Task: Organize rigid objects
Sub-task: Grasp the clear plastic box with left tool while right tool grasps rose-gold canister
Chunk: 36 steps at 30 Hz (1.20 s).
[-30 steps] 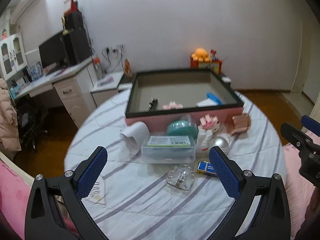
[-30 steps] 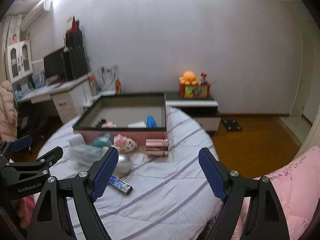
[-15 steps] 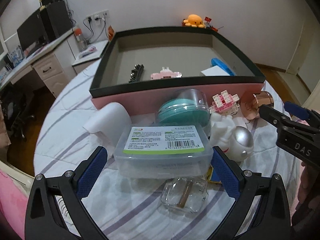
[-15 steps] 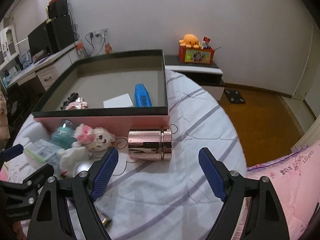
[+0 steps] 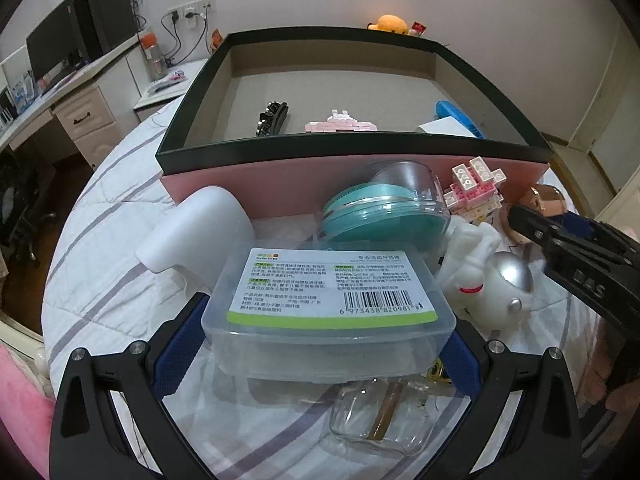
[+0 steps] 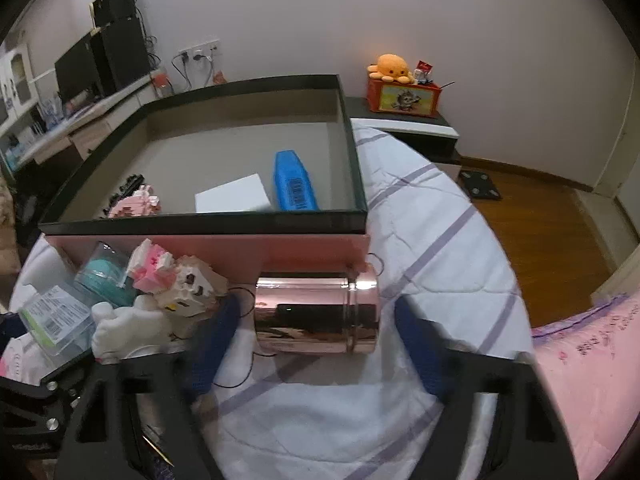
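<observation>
While our left hand-held gripper (image 5: 320, 344) reaches down over the striped white bedspread (image 6: 432, 216), its blue pads stand on either side of the clear rectangular plastic box with the green-and-white barcode label (image 5: 332, 308); we cannot tell whether the pads press on its walls, since the box hides their tips. That box lies near the front edge of the bed, just in front of the large pink cardboard tray with the dark green rim (image 5: 352, 148). Touching its near side lies a small clear glass bottle (image 5: 380, 420). Behind it, against the tray's pink wall, sit a white rounded plastic device (image 5: 200, 228) to the left, a teal disc under a clear dome lid (image 5: 388, 208) in the middle, and a pink-and-white brick figure (image 5: 476, 188) to the right. A white astronaut toy with a silver helmet (image 5: 492, 288) lies just beside the box's right end. Our right hand-held gripper (image 6: 316, 340) straddles a shiny rose-gold metal canister (image 6: 316, 312) lying on its side by the tray's front right corner; its jaws are closing, with the canister between them and gaps visible at both ends. Inside the tray rest a blue plastic case (image 6: 294, 186), a white card (image 6: 232, 198), a black hair clip (image 5: 272, 118) and a pink brick model (image 5: 340, 124).
</observation>
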Each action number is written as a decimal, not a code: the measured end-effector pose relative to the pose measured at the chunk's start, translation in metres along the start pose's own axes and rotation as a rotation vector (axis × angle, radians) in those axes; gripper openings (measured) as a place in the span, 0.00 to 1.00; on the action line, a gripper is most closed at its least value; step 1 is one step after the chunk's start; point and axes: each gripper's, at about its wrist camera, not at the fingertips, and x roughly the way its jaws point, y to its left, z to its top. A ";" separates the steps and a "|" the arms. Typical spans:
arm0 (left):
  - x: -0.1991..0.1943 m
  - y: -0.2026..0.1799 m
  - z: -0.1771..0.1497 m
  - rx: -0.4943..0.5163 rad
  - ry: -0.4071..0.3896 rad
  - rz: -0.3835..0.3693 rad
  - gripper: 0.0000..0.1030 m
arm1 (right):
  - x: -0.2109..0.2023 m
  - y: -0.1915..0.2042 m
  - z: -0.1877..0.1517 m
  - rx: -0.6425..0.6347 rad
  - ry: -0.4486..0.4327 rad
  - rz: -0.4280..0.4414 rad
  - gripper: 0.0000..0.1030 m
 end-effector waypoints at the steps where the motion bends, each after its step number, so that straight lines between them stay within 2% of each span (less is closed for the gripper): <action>1: 0.000 0.000 0.000 -0.001 0.001 0.001 1.00 | -0.003 -0.002 -0.002 -0.004 -0.001 0.012 0.53; 6: 0.003 0.001 0.000 -0.007 0.006 0.007 1.00 | -0.024 -0.010 -0.024 -0.005 0.032 0.072 0.53; 9: 0.006 -0.001 0.000 0.006 0.006 0.027 0.99 | -0.027 -0.011 -0.033 -0.003 0.035 0.063 0.53; 12: 0.002 -0.004 -0.003 0.032 -0.010 0.026 0.90 | -0.028 -0.010 -0.033 -0.001 0.033 0.059 0.53; 21: -0.008 -0.003 -0.003 0.045 -0.013 0.033 0.90 | -0.033 -0.013 -0.033 0.013 0.032 0.075 0.54; 29: -0.041 -0.001 -0.005 0.030 -0.094 0.069 0.90 | -0.064 -0.009 -0.036 -0.003 -0.042 0.069 0.54; 36: -0.094 0.004 -0.012 0.013 -0.214 0.094 0.90 | -0.116 -0.003 -0.035 -0.023 -0.177 0.061 0.54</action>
